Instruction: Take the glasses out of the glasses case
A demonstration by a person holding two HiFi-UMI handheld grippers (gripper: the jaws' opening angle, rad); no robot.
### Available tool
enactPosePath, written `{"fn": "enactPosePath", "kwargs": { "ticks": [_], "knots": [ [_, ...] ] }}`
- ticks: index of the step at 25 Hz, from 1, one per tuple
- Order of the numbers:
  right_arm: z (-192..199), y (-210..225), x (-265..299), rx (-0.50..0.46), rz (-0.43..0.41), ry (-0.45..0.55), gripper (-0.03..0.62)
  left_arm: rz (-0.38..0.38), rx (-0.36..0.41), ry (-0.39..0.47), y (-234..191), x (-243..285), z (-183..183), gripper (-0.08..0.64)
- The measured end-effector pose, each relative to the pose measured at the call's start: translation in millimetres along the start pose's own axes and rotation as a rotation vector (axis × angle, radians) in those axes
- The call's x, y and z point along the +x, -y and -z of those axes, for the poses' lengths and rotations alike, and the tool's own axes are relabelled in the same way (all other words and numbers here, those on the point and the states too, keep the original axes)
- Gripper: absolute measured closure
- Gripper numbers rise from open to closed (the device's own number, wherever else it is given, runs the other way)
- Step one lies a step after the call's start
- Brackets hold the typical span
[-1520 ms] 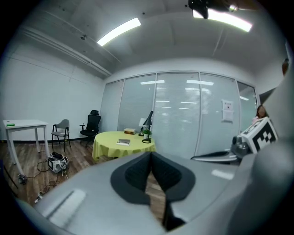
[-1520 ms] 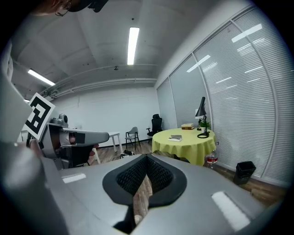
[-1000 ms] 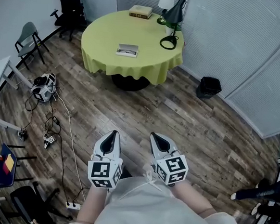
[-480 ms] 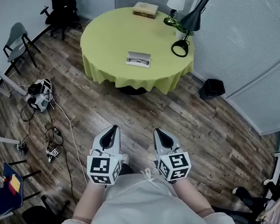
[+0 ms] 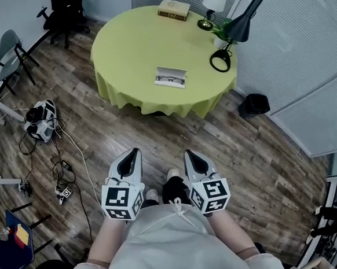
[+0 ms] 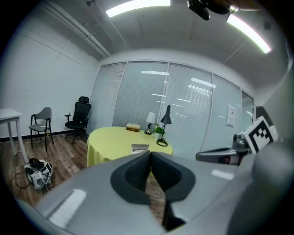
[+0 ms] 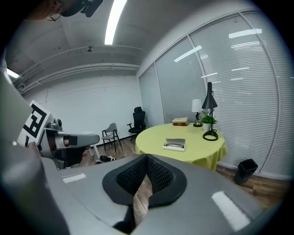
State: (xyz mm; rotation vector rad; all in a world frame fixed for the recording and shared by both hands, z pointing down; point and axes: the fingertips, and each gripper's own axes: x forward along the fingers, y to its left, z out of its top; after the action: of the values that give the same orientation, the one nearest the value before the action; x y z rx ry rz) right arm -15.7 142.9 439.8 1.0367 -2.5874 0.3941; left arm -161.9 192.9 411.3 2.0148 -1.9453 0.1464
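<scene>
An open white glasses case [image 5: 170,78] lies near the front edge of the round table with a yellow cloth [image 5: 129,46], and dark-framed glasses show inside it. It also appears small and far off in the left gripper view [image 6: 140,148] and in the right gripper view [image 7: 175,145]. My left gripper [image 5: 133,152] and right gripper [image 5: 189,154] are held close to the person's body over the wooden floor, well short of the table. Both are shut with nothing between the jaws, as the left gripper [image 6: 149,154] and the right gripper [image 7: 147,159] show in their own views.
A book [image 5: 173,9], a white lamp [image 5: 214,2], a small plant [image 5: 222,32] and a black desk lamp [image 5: 233,36] stand at the table's far side. A black bin [image 5: 253,104] sits right of it. Chairs [image 5: 9,54], a helmet-like device [image 5: 39,121] and cables [image 5: 67,164] are on the left.
The person has walked closer to the table, so the table and case now sit nearer and more central in the head view. Both grippers stay shut and held low.
</scene>
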Motion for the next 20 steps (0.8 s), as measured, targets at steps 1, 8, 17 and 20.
{"fn": "enactPosePath", "kwargs": {
  "ticks": [1,8,17,20],
  "knots": [
    [-2.8,3.4,8.3,0.003,-0.001,0.0,0.592,-0.001,-0.001,-0.004,-4.1,8.1,-1.1,0.554],
    [-21.6,39.7,74.6,0.018,-0.035,-0.005,0.592,-0.026,0.016,-0.013,-23.8,76.3,-19.6,0.554],
    [-90.9,123.0,182.7,-0.014,-0.099,0.012,0.592,-0.042,0.053,-0.018,-38.7,212.2,-77.7,0.554],
    [-112.0,157.3,217.4,-0.006,-0.11,0.009,0.592,-0.033,0.086,-0.027,-39.3,260.7,-91.8,0.554]
  ]
}}
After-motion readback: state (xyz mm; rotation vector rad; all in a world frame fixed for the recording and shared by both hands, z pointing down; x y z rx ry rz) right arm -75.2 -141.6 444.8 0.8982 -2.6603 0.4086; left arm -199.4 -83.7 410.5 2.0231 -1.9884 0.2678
